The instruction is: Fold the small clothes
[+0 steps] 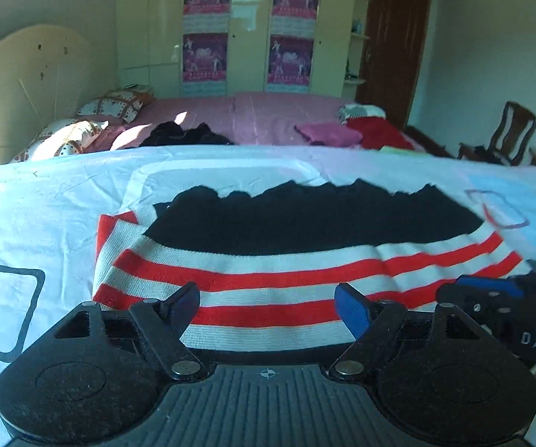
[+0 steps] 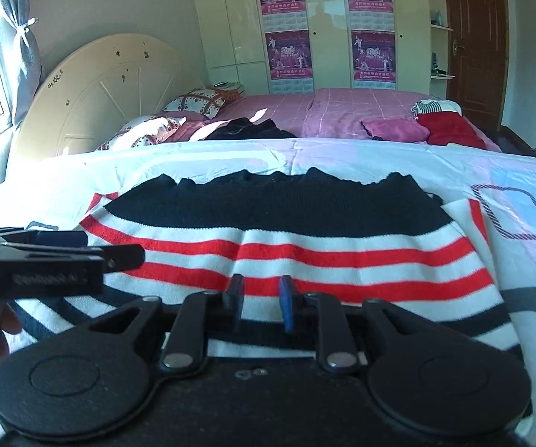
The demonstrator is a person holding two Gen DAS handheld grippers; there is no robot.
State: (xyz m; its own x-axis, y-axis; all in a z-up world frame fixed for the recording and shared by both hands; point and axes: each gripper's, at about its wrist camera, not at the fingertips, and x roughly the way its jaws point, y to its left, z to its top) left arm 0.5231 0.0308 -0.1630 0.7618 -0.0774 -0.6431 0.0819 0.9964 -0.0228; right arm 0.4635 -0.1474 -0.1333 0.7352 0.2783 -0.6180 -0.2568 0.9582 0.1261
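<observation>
**Striped sweater partly folded on the bed, both grippers free of it**

A small knit sweater (image 1: 286, 246) lies flat on a white sheet (image 1: 44, 193) printed with dark rounded squares, in the middle of the bed and just ahead of both grippers. Its far part is black with a wavy edge; the near part is banded in red and white. At each side a striped flap, probably a sleeve, appears to be turned in over the body, so the first folds look done. It is not yet a compact bundle: judging by how long it still lies, folding it across remains, then setting it aside.

The left gripper (image 1: 268, 303) hangs over the near striped hem with its jaws standing wide apart and nothing between them. The right gripper (image 2: 260, 298) sits over the same hem with its jaws only a narrow gap apart; striped cloth shows through the gap, but the pads do not seem to pinch it, so it reads as let go.

Further back, on a pink bedspread (image 2: 342, 111), wait a dark heap of clothes (image 2: 249, 130), a pink garment (image 2: 398, 130) and a red one (image 2: 450, 128); whether those are folded cannot be told.

As for writing, the side of the right gripper's body bears the letters "DAS" in the left wrist view. The posters (image 2: 374, 22) on the wardrobe show "2010"; their smaller lines are too fine to read.
</observation>
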